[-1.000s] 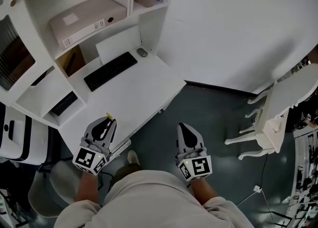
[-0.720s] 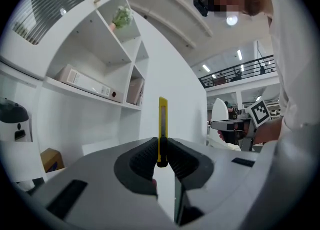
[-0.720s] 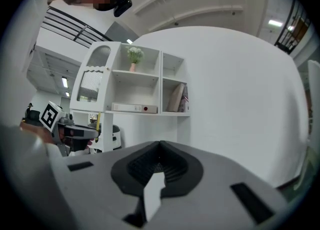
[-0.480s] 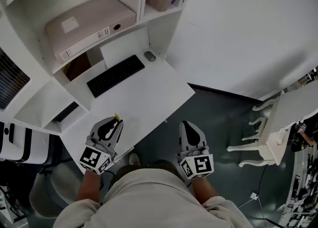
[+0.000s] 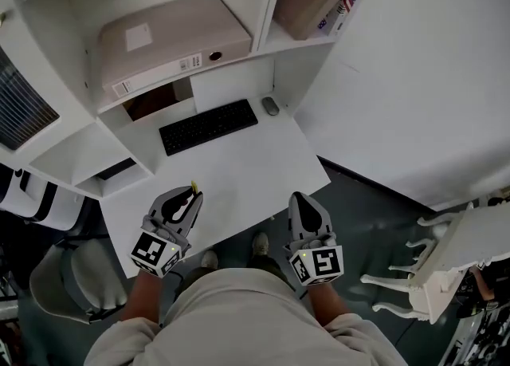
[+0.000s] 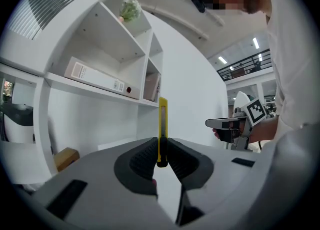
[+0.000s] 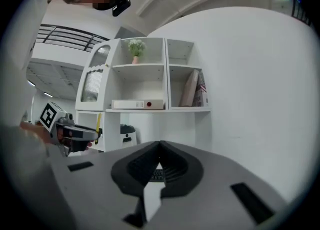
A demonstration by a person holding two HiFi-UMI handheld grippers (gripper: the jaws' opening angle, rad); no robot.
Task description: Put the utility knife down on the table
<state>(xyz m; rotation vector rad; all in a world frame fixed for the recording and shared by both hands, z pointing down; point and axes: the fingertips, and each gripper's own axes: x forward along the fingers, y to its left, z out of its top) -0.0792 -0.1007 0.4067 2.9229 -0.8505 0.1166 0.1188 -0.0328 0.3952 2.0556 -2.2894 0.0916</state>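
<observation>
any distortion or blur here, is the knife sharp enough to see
Left gripper view: fisheye, dark corners, utility knife crisp at centre. Right gripper view: same bowing, shelves small but sharp. Head view: even light, sharp, knife just a yellow tip.

The worktop's (image 5: 239, 177) near half is bare. At twelve o'clock a keyboard (image 5: 209, 126) and mouse (image 5: 271, 105) bar its back, under shelves (image 5: 271, 5).
</observation>
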